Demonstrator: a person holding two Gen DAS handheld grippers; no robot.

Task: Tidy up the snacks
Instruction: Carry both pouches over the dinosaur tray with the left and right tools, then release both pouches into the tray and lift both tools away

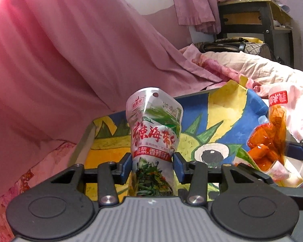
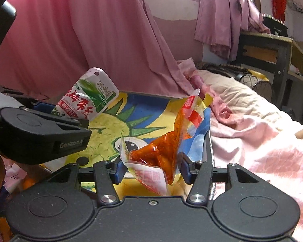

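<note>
snack: silver-green foil seaweed pouch (image 1: 154, 139) – light, crinkly, slick; best held mid-body | left gripper (image 1: 153, 166) clamped on it, upright above painted yellow-blue tray (image 1: 218, 109) | right gripper (image 2: 152, 167) pinching clear orange-filled snack packet (image 2: 163, 151) – soft, floppy | both grippers tilted down over the tray

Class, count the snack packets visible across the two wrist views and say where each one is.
2. The green seaweed packet sits between the left gripper's pads; the orange packet between the right gripper's. Others may be hidden below the cameras.
</note>
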